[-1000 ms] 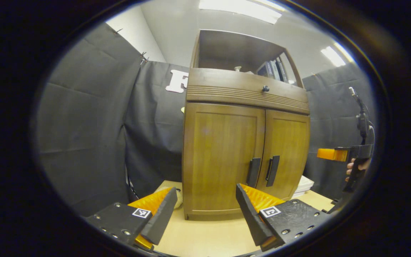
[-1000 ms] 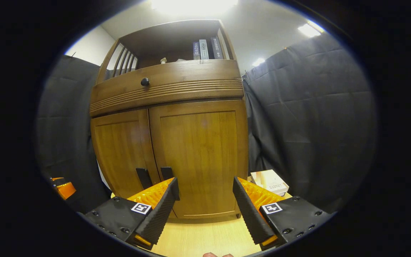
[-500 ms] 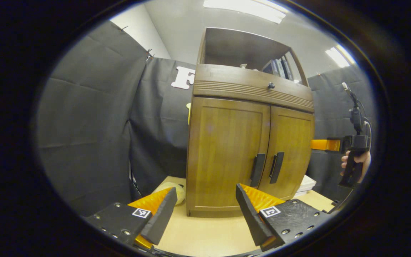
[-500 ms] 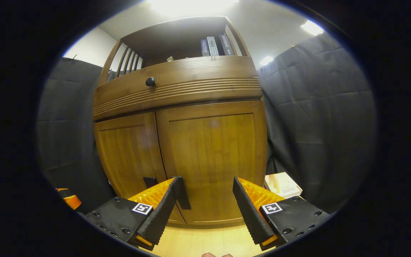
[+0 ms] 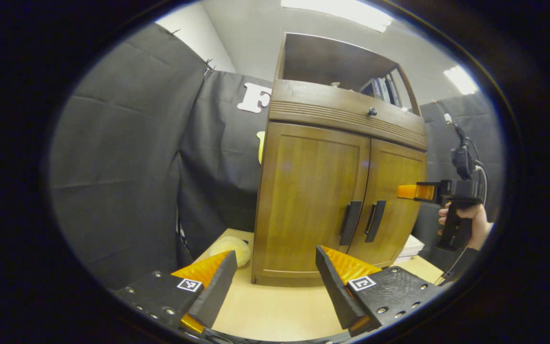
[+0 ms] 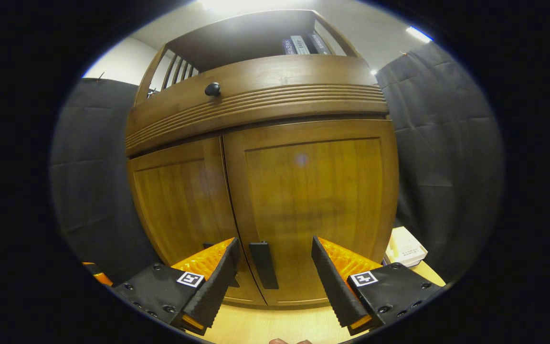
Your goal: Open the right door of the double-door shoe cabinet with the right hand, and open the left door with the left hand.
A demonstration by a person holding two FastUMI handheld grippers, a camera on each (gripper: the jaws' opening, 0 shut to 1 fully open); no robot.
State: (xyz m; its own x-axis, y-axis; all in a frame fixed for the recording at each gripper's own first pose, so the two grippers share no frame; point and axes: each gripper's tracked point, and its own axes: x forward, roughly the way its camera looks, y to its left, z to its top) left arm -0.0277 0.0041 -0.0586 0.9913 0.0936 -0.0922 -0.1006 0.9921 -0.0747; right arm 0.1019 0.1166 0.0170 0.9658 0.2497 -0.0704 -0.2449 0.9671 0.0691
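The shoe cabinet (image 6: 260, 157) stands on the table (image 5: 275, 310), both doors shut. The right door handle (image 6: 263, 264) — upright, long axis vertical — lies straight ahead between the spread fingers of the right gripper (image 6: 275, 267), which holds nothing and is the nearer. The left gripper (image 5: 275, 282) — agape, empty — sits back, the left door handle (image 5: 351, 222) ahead and rightward; book spines illegible.

In the right gripper view, the left door handle (image 6: 209, 245) hides mostly behind a finger (image 6: 213, 282) at seven o'clock. Book (image 6: 301, 44) spines at twelve o'clock are too small to read.
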